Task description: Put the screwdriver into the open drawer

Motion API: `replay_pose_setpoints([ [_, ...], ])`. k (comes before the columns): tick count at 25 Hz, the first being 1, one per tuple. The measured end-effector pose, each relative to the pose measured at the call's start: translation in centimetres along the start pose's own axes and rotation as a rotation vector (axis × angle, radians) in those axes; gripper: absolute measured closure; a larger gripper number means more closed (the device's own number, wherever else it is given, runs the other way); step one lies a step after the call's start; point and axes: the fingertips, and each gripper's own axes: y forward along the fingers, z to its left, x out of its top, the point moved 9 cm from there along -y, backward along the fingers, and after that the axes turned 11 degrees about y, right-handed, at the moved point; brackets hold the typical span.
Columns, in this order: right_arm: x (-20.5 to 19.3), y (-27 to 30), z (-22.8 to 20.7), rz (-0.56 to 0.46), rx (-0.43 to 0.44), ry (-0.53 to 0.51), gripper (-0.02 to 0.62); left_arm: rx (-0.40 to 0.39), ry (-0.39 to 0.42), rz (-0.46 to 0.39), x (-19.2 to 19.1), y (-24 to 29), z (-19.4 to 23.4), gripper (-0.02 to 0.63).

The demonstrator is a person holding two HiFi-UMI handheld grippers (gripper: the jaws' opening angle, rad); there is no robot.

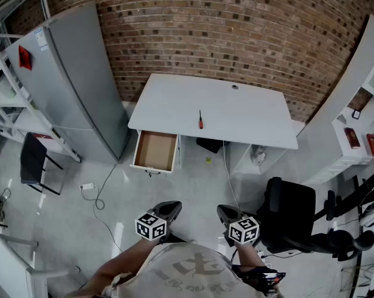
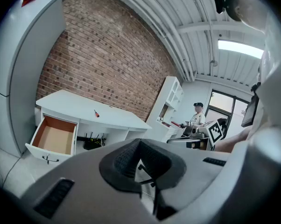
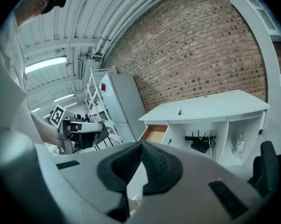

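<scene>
1. The white desk (image 1: 237, 113) spans the upper centre of the head view.
2. The open drawer (image 1: 155, 151) juts out at its lower left.
3. My left gripper (image 1: 171, 207) and right gripper (image 1: 224, 211), at bottom centre, have their jaws pressed together on nothing.
4. The screwdriver (image 1: 200, 120) lies on the desk top, well apart from both.

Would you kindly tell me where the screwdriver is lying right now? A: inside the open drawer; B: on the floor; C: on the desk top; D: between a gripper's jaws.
C: the screwdriver lies on the white desk top, and the open drawer shows only its bare bottom.
</scene>
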Motion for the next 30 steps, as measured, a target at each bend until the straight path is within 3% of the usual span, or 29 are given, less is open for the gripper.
replay_pose_setpoints([
  [21, -2.3, -2.1, 0.4, -0.037, 0.010, 0.068, 0.571, -0.012, 0.010, 0.048, -1.2, -0.9, -3.6, 0.588],
  [30, -3.6, -1.2, 1.1, 0.006, 0.025, 0.081, 0.571, -0.019, -0.002, 0.089, -2.4, -1.9, -4.4, 0.588],
])
